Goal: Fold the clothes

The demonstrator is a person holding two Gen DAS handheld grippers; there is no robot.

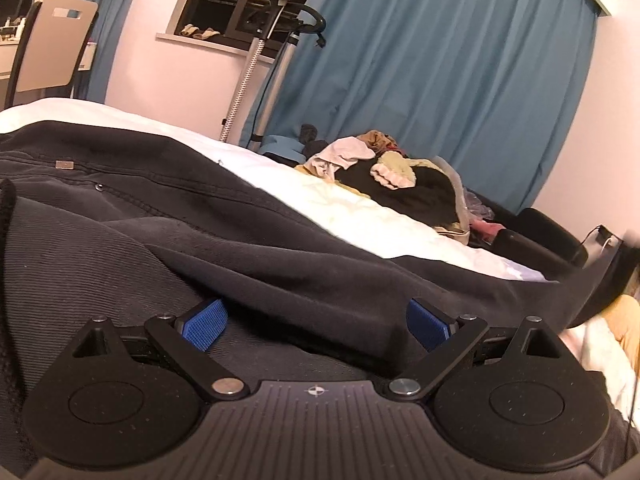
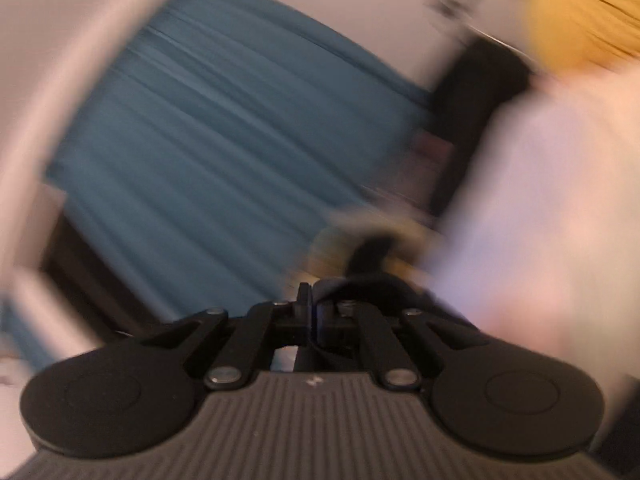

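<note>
Left claw: spread wide, its blue ribbed pads well apart, low over the dark cloth; a fold of the cloth lies between the pads, but neither pad presses on it.
Dark garment: black or charcoal, spread across the near part of the bed, with seams, a small metal stud and a little rectangular tag; whatever the tag says is too small to read.
Bed: white cover, running off behind the garment toward the far corner.
Clothes pile: a loose heap on the far end of the bed, pale pink, yellowish and black pieces mixed; no basket or box holds them.
Curtain: teal, hanging behind the pile.
Steamer stand: upright poles beside the window, between the bed and the curtain.
Chair: pale back with a cut-out slot, far left.
Writing in the left view: none legible.

Right claw: pressed together, with a strip of dark fabric draped over its tip; the view is too blurred to tell whether it is pinched between the pads.
Right view: badly smeared; teal curtain on the left, white bedding on the right, a yellow blur at top right.
Writing in the right view: none legible.
</note>
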